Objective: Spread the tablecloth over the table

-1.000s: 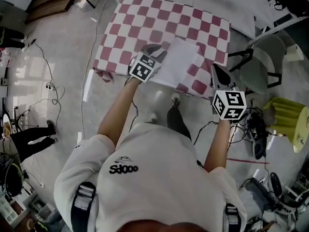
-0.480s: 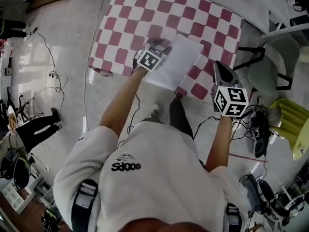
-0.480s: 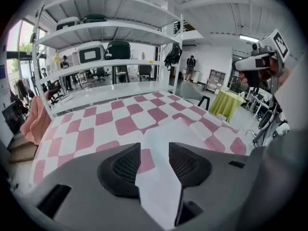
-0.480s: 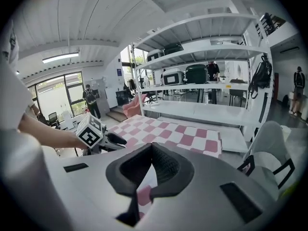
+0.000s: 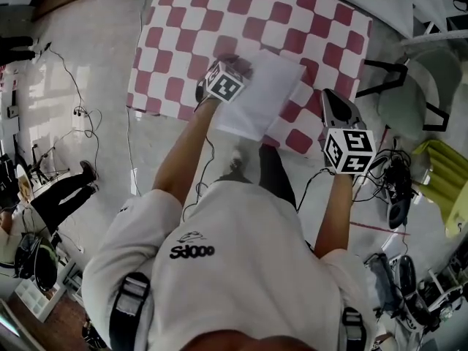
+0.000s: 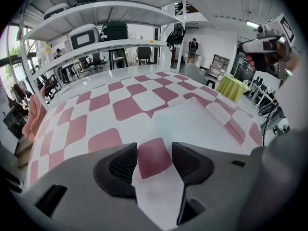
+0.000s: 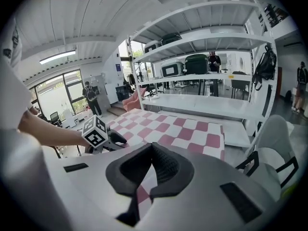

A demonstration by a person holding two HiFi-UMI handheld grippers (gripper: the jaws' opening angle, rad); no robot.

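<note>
A red-and-white checked tablecloth (image 5: 292, 20) (image 6: 130, 107) (image 7: 187, 129) lies over the table. Near the front edge a flap (image 5: 263, 97) (image 6: 197, 124) is folded back, showing its white underside. My left gripper (image 5: 234, 66) (image 6: 155, 148) sits on the flap's left side. Its jaws are opening, and a strip of the cloth lies between the pads, which stand apart from it. My right gripper (image 5: 330, 97) (image 7: 152, 146) is at the cloth's front right corner with its jaws closed on the cloth's edge. The left gripper (image 7: 103, 137) also shows in the right gripper view.
A pale chair (image 5: 409, 97) stands right of the table, with a yellow-green object (image 5: 446, 167) nearer me. Cables (image 5: 73, 101) trail over the floor on the left, where a person's legs (image 5: 58, 196) show. White shelving (image 6: 96, 47) and a white table (image 7: 207, 105) stand behind.
Both grippers have come lower and closer to the tabletop. The cloth's front left edge, bunched before, now lies straight. The white flap stays folded back.
</note>
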